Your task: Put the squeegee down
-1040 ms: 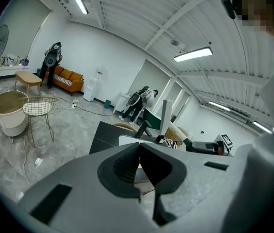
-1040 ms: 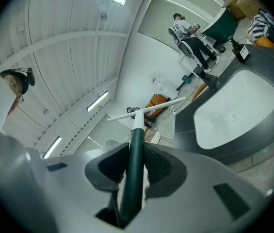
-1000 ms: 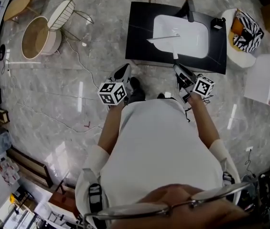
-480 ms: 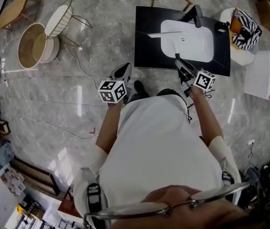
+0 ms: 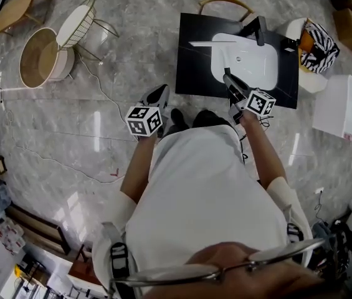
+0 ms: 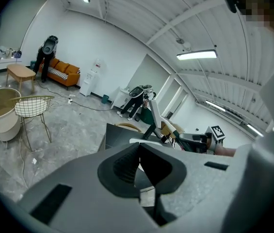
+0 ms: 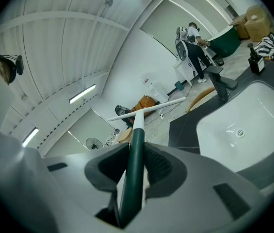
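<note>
Green-handled squeegee (image 7: pixel 137 135) sits clamped in the right gripper (image 7: pixel 135 153); the left gripper (image 6: pixel 139 165) is closed, empty. Released over the sink (image 7: pixel 253 130), it may slide in.

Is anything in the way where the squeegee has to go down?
Nothing visible. The right gripper holds the squeegee above the black counter, whose bare part beside the sink is free; the faucet stands at the far edge.
</note>
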A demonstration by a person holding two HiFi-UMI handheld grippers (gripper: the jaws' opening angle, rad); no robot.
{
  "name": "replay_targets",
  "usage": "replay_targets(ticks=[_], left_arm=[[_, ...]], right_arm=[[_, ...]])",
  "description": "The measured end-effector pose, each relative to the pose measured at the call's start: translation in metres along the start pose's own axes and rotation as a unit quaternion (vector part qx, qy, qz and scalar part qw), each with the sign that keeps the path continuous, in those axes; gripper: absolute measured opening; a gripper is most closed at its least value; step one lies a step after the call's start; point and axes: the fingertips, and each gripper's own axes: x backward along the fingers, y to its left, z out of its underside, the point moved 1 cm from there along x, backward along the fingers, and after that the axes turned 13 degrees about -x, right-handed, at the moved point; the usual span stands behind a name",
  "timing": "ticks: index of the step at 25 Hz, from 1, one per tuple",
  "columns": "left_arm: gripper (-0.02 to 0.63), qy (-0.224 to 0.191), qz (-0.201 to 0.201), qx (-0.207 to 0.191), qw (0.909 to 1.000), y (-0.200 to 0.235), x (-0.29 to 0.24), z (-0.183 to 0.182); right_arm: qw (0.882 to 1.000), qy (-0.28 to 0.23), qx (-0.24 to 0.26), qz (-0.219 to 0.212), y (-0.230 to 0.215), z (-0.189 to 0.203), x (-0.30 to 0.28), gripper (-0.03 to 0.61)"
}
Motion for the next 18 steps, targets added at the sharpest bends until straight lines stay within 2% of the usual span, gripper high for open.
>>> replay_targets(ticks=[8,13,18], left_arm=[[0.005,0.019,-0.021,0.012,0.9995,0.002,-0.027,-0.003],[0.005,0.011,-0.049,0.039,0.9980,-0.004,-0.045,-0.020],[0.005,0.004,-0.073,0.046,0.9963,-0.007,-0.065,-0.037]], right_arm=[[0.999,0.019,0.010,0.038,-0.049,-0.025,-0.047,0.103],[0.996,0.042,0.020,0.073,-0.082,-0.042,-0.071,0.101],[0.993,0.066,0.022,0.091,-0.114,-0.060,-0.102,0.103]])
